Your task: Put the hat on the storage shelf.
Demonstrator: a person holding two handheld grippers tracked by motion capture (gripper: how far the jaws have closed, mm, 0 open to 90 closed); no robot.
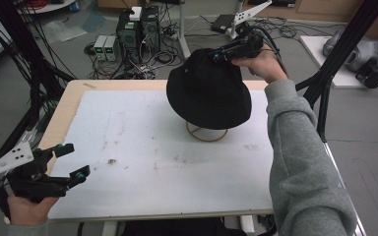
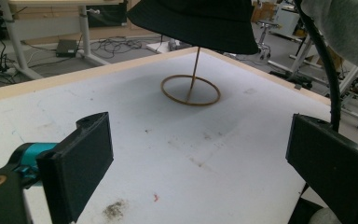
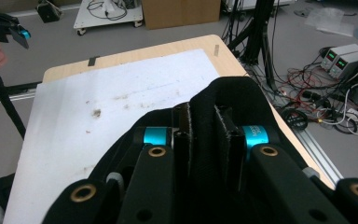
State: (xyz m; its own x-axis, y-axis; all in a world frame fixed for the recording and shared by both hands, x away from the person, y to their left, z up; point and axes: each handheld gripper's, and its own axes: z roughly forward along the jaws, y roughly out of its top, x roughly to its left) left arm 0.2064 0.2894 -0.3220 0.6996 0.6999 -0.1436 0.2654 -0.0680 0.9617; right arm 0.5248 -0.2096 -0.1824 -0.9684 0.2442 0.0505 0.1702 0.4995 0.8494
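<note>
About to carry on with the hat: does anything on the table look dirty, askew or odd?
The black hat sits tilted on the wire stand, pinched at the crown by the right tongs. The white mat carries dark smudges and crumbs near its front-left part. Nothing looks damaged.

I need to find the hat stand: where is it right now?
In the high view the wire stand sits right of the table's centre, under the black hat.
</note>
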